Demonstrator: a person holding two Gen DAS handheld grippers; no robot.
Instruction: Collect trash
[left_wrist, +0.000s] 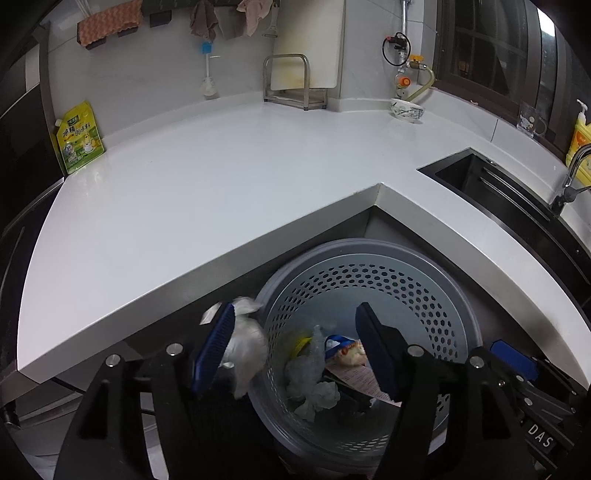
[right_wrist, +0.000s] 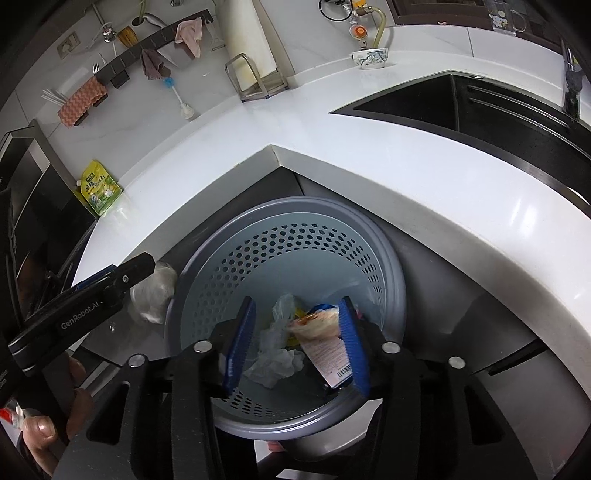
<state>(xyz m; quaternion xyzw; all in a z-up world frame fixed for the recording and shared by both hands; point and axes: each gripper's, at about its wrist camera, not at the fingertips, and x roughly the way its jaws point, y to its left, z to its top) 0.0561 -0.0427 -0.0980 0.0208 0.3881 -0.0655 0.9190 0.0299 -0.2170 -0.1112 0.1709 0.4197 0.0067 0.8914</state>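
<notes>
A grey perforated trash bin stands on the floor in the counter's inner corner. It holds crumpled white plastic and a food wrapper. My left gripper is open above the bin's left rim; a crumpled clear plastic bag clings to its left pad and hangs outside the rim. That bag also shows in the right wrist view, next to the left gripper's finger. My right gripper is open over the bin, the wrapper leaning against its right pad.
A white L-shaped countertop wraps around the bin. On it are a yellow-green pouch, a cutting board rack and a patterned bowl. A black sink with a faucet lies to the right.
</notes>
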